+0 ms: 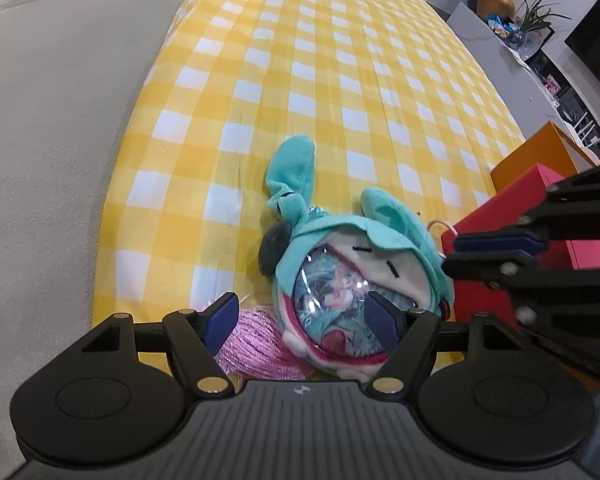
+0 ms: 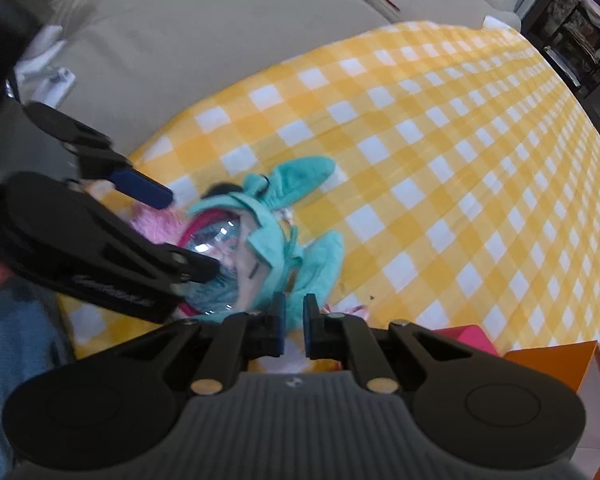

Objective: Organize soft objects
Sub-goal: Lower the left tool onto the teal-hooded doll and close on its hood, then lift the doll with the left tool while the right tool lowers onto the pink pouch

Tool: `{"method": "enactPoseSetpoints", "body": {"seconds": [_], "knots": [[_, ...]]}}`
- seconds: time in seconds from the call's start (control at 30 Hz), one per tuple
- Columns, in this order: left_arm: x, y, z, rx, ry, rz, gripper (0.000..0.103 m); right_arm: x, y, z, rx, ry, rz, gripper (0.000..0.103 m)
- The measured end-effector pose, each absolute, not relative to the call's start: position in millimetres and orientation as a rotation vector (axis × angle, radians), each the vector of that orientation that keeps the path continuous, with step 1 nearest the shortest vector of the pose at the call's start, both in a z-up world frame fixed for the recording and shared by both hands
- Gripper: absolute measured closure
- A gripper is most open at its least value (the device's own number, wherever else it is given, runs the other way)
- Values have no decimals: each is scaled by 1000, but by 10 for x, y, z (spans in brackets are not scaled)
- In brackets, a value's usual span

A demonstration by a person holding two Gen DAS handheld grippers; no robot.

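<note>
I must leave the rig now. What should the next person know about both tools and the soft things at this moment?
Left tool: open, fingers on either side of the teal plush, not closed on it.
Right tool: nearly shut, holds nothing, hovering at the plush's right edge.
The plush lies on the yellow checked cloth, partly over a pink tassel.
The red box and orange box stand at the cloth's right edge.
Done: nothing put away as far as these views show.
Left: probably grip the plush and move it, then the tassel.
</note>
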State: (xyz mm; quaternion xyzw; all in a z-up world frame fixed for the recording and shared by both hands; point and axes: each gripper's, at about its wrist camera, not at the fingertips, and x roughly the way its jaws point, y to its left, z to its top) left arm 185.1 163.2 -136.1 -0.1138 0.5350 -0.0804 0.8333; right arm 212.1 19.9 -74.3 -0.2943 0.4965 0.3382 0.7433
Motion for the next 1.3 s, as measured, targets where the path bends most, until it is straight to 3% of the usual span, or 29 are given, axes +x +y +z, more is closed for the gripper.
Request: {"method": "enactPoseSetpoints", "body": {"seconds": [0.17, 0.53, 0.67, 0.87, 0.97, 1.3], "knots": [[1870, 1660, -1417, -296, 1136, -160, 15, 2022, 266, -735, -653, 1109, 799, 85], [1899, 1689, -1445, -380, 1156, -208, 14, 2108, 340, -1019, -759, 1154, 705, 85], [1954, 1582, -1508, -404, 1170, -249, 13, 2110, 322, -1078, -771, 1162, 694, 90], [1892, 1428, -1362, -353, 1120, -261, 52, 2125, 313, -1094, -759, 1170, 700, 91], [1833, 1388, -1273, -345, 1099, -277, 61, 2128, 285, -1103, -752, 1171, 702, 91], [1923, 1461, -1441, -436, 1125, -283, 53, 2186, 226, -1105, -695, 1189, 729, 93]]}}
